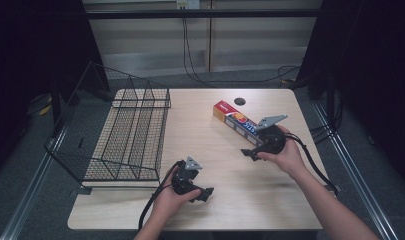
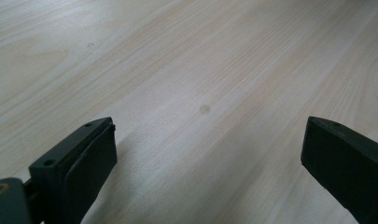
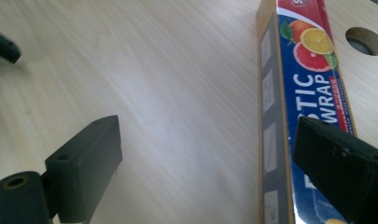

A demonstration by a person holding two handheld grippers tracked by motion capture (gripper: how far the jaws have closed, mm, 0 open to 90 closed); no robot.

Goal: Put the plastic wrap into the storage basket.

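- Two grippers over the table [image 1: 225, 200]: left gripper [image 1: 206, 194] spread above bare wood near the front edge
- Right gripper [image 1: 247, 153] spread, one jaw over the plastic wrap box [image 1: 235, 121], which lies flat right of centre
- Wire basket [image 1: 125, 135] overhangs the left edge

A pale wooden table [image 1: 225, 200] with rounded corners and a round cable hole [image 1: 239, 101] stands on grey carpet [image 1: 35, 150]. Behind it runs a light panelled wall [image 1: 150, 40] with black cables [image 1: 190, 60] hanging down. Dark curtains [image 1: 370, 60] close off both sides.
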